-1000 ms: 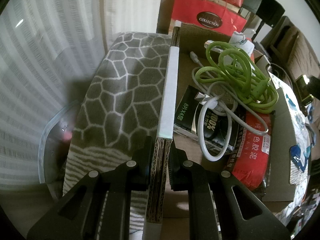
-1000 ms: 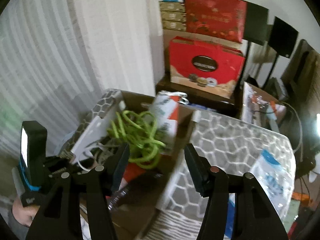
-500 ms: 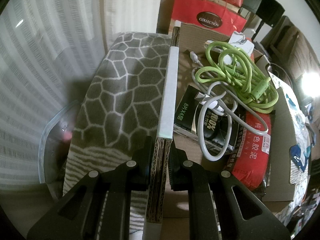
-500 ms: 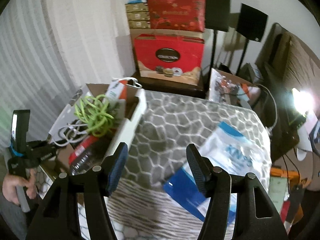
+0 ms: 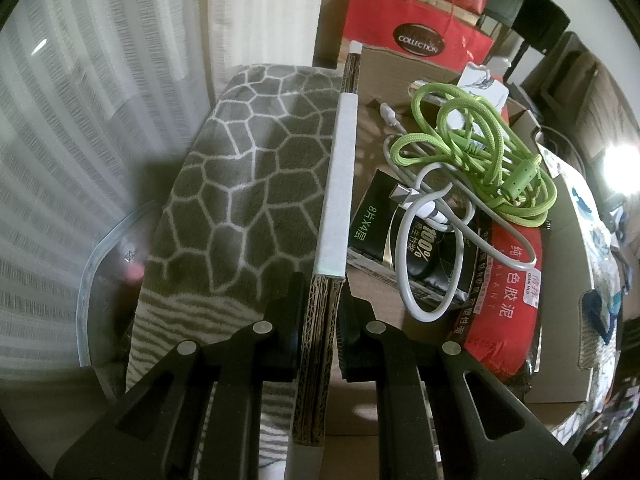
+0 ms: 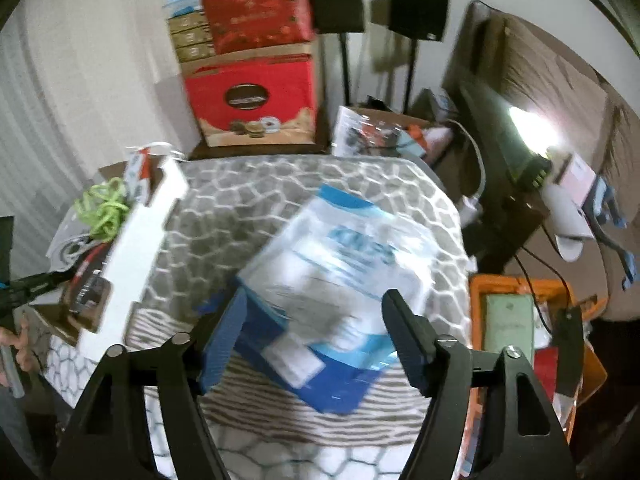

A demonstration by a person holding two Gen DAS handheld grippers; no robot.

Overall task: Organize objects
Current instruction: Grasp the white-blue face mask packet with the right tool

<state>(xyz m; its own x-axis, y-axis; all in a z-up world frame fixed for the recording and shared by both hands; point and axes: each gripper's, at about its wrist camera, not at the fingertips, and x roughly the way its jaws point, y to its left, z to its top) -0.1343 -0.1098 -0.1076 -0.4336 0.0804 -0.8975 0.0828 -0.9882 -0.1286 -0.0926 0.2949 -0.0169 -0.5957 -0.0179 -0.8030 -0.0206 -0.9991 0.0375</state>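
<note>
My left gripper (image 5: 323, 312) is shut on the near wall of a cardboard box (image 5: 320, 320), one finger each side. The box holds a green cable (image 5: 480, 148), a grey cable (image 5: 432, 248), a black packet (image 5: 404, 240) and a red packet (image 5: 508, 292). In the right wrist view the box (image 6: 140, 248) sits at the left of the patterned blanket (image 6: 248, 200). My right gripper (image 6: 312, 336) is open and empty, above a blue and white plastic pack (image 6: 340, 280) lying on the blanket.
Red gift boxes (image 6: 252, 96) are stacked behind the blanket. An orange crate (image 6: 520, 320) with clutter stands at the right. A clear plastic tub (image 5: 104, 280) and a curtain (image 5: 80, 100) are left of the blanket. Speakers and a lamp stand at the back right.
My right gripper has swung right, away from the box, and now hangs over the blue and white pack. My left gripper has kept its hold on the box wall.
</note>
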